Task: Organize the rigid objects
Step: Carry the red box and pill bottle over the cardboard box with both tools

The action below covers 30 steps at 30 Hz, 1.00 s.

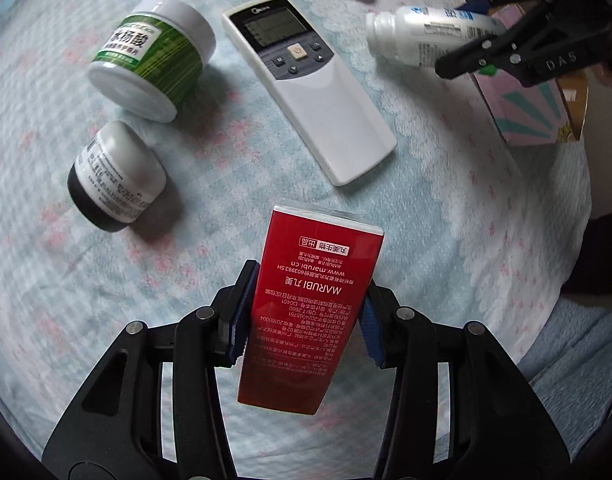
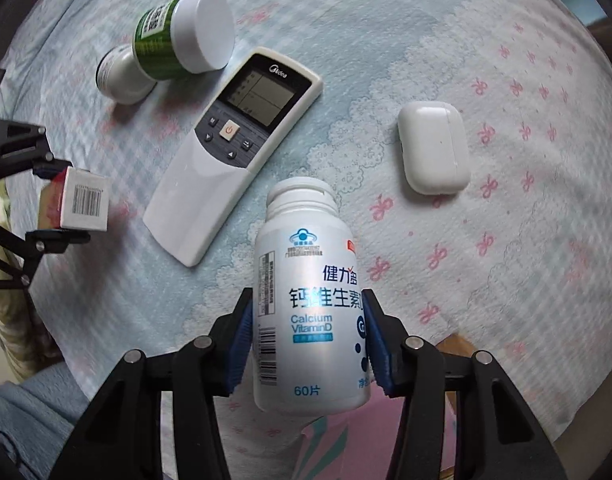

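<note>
We hold the left gripper (image 1: 304, 316) closed on a red box (image 1: 313, 300), its blue pads pressing both sides, low in the centre of the left wrist view above the blue patterned cloth (image 1: 445, 220). Our right gripper (image 2: 306, 336) clamps a white vitamin bottle (image 2: 306, 300), lower centre of the right wrist view. On the cloth lie a white remote (image 1: 306, 92) at upper centre, a green-labelled jar (image 1: 154, 56) and a small grey jar (image 1: 116, 176) at left, and a white earbud case (image 2: 431, 148) right of centre.
</note>
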Tool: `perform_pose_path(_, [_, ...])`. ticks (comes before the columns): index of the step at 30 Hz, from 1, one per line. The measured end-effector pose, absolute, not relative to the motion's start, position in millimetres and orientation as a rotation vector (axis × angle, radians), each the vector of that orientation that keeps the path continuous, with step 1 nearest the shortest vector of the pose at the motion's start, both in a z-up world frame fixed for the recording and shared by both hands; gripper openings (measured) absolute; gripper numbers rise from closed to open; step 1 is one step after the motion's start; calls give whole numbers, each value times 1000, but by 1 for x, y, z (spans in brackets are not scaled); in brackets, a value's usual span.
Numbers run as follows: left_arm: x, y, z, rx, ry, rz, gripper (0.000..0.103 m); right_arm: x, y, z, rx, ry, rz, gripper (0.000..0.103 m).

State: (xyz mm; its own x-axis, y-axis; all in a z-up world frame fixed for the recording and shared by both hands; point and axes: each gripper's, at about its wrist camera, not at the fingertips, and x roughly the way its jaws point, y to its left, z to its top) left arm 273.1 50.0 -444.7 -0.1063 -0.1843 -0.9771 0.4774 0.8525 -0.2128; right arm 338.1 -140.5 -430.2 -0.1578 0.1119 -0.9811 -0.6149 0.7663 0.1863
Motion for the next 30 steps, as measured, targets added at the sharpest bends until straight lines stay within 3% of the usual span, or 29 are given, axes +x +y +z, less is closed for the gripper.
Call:
perform_pose_path(9, [266, 66, -394, 112, 1514, -504, 42, 302, -167, -391, -120, 1579, 615, 47])
perform_pose_path(16, [246, 37, -347, 76, 1449, -481, 42, 268, -195, -344, 42, 1506, 627, 46])
perform_pose_path(30, [236, -99, -254, 96, 1303, -532, 42, 215, -340, -242, 187, 1312, 541, 46])
